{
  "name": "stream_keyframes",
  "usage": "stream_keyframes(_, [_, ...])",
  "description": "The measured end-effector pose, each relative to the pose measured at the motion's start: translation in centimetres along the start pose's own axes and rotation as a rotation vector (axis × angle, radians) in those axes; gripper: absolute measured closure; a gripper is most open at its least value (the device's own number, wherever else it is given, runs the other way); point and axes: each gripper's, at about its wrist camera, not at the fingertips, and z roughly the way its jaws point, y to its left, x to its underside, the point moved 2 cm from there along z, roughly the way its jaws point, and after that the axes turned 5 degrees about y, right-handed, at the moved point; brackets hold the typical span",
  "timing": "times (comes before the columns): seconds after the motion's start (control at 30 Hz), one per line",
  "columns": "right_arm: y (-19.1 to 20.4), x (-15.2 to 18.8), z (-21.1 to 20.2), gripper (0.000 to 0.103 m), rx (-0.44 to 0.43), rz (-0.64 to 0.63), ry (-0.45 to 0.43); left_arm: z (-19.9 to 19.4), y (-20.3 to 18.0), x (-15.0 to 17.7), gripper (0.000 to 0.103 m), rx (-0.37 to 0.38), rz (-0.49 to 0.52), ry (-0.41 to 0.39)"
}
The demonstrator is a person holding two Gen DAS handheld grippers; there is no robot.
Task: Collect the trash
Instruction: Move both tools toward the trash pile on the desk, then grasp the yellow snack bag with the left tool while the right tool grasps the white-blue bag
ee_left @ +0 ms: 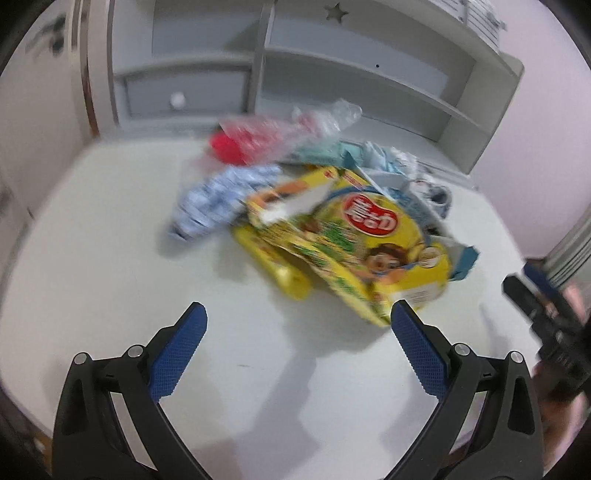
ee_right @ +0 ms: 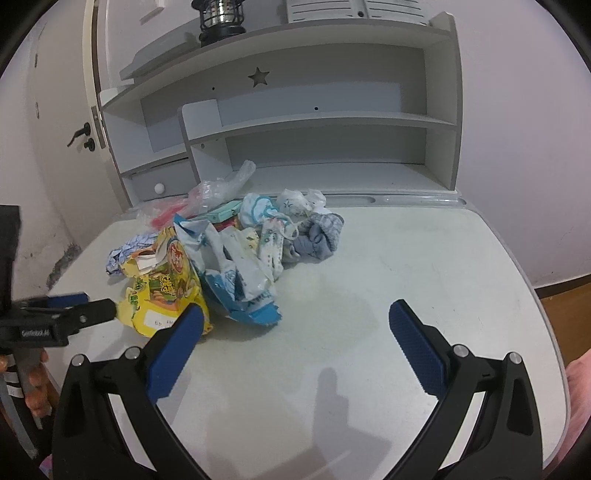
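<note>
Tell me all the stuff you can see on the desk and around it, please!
yellow snack box: one, torn, near left of pile
blue-white wrapper: one, crumpled, right of the box
blue patterned paper: one, crumpled, pile's left edge
clear plastic bag: one, red inside, back of pile
grey cloth: one, pile's right end
white desk: one, under everything
shelf unit: one, white, star cutout, behind the desk
lantern: one, black, on top of the shelf
door: one, white, black handle, far left
left gripper: open, empty, before the box
right gripper: open, empty
</note>
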Motion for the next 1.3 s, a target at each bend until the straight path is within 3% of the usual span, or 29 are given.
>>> stream_keyframes(0.07, [-0.6,0.2,-0.2,0.006,-0.016,0.013,-0.004,1.0,-0.3,0.0,0.013,0.017,-0.030,0.005])
stream_keyframes(0.13, [-1.3,0.3,-0.3,0.006,-0.022,0.034,-0.009,1.9,-0.8,0.0,0.035,0.033,-0.045,0.032])
stream_keyframes(0.17, [-1.5,0.3,-0.4,0.006,-0.026,0.043,-0.011,2.2,-1.1,0.1,0.037,0.032,-0.040,0.035])
stream_keyframes(0.57, [-2.5,0.3,0.5,0.006,-0.050,0.057,0.005,4.3,-4.1,-0.9,0.039,0.074,0.001,0.049])
stream_keyframes(0.6, [-2.4,0.3,0.6,0.006,-0.050,0.050,0.007,4.4,-4.1,-1.2,0.043,0.085,-0.001,0.046])
stream_keyframes(0.63, [-2.2,0.4,0.8,0.006,-0.047,0.042,0.009,4.6,-4.2,-1.4,0.065,0.102,0.000,0.047])
stream_keyframes(0.67, [-2.1,0.4,1.1,0.006,-0.043,0.032,0.015,4.9,-4.1,-1.6,0.075,0.109,0.005,0.055])
stream_keyframes(0.77, [-1.8,0.3,1.6,0.006,-0.044,0.016,0.029,5.1,-4.7,-2.0,0.081,0.129,0.031,0.042])
stream_keyframes(0.9, [-1.0,-0.3,2.2,0.006,-0.031,-0.018,0.039,3.4,-4.6,-2.9,0.093,0.075,0.070,-0.061])
stream_keyframes(1.1, [1.5,-1.3,3.5,0.006,-0.053,-0.076,0.074,0.7,-1.3,-4.6,0.094,0.010,0.062,-0.158])
stream_keyframes(1.3, [4.4,-3.5,5.6,0.006,-0.082,-0.131,0.092,1.6,2.7,-5.1,0.094,0.002,0.005,-0.135])
